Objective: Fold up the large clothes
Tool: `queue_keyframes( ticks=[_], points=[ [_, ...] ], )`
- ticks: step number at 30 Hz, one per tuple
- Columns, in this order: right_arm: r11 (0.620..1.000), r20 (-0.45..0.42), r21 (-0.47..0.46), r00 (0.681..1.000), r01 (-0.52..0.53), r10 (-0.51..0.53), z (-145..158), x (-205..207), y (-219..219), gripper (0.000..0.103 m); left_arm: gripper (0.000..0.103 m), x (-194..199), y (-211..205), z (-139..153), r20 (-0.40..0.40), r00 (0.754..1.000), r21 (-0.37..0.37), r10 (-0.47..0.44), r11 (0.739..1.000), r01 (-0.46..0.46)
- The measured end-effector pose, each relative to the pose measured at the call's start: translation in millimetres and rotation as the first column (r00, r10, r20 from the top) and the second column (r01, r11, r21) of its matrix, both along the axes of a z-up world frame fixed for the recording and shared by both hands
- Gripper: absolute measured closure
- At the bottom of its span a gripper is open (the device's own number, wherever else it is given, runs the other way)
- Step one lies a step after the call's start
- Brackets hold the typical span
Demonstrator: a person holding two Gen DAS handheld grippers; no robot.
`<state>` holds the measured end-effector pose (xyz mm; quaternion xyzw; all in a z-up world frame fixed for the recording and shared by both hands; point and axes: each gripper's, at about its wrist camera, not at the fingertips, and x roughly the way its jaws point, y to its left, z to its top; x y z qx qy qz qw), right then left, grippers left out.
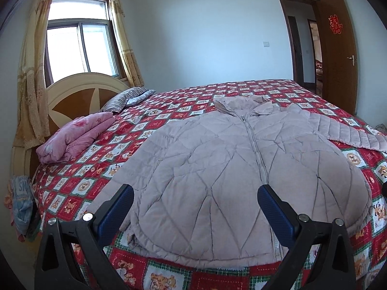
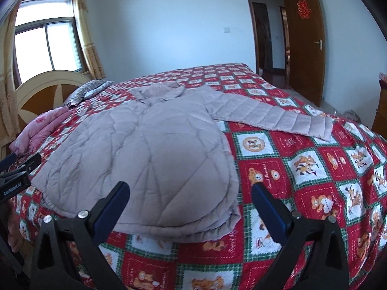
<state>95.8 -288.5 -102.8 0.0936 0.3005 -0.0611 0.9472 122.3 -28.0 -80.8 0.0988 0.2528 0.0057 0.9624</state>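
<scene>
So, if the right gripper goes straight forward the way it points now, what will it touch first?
Most likely the padded jacket: the open right gripper points over its near hem, low on the bed. Depth is hard to judge through the fisheye, so it may skim above the fabric before touching.

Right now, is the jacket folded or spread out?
Spread out. The jacket lies flat and zipped on the bed, with one sleeve stretched sideways. The other sleeve isn't visible.

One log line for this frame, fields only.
left gripper open, empty | right gripper open, empty | jacket flat on bed, zipped | one sleeve outstretched
</scene>
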Motion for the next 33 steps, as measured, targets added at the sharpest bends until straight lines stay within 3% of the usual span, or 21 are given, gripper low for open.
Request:
queue_keyframes(
  ticks=[10,17,20,23,26,33],
  points=[
    [0.978,-0.111,0.062,0.975,0.198,-0.191,-21,55,-101,0.013,0.001,87,-23,-28,-0.032,0.999,0.041,-0.002,0.999,0.003],
    [0.923,-0.148,0.099,0.922,0.373,-0.357,-24,67,-175,0.014,0.001,135,-28,-40,-0.067,0.998,0.042,0.013,0.999,-0.01],
    [0.926,-0.157,0.113,0.927,0.36,-0.341,-23,74,-174,0.017,0.001,148,-39,-42,-0.066,0.998,0.039,0.0,0.999,0.002],
    [0.96,-0.151,0.093,0.956,0.266,-0.25,-21,90,-147,0.019,0.001,160,-57,-47,-0.068,0.997,0.054,-0.028,0.998,0.032],
    [0.96,-0.163,0.069,0.952,0.272,-0.258,-23,106,-148,0.019,0.001,169,-74,-60,-0.101,0.993,0.075,-0.054,0.995,0.062],
    [0.828,-0.172,0.157,0.84,0.539,-0.514,-27,83,-240,0.02,0.001,175,-88,-97,-0.17,0.981,0.095,-0.093,0.989,0.111]
  ],
)
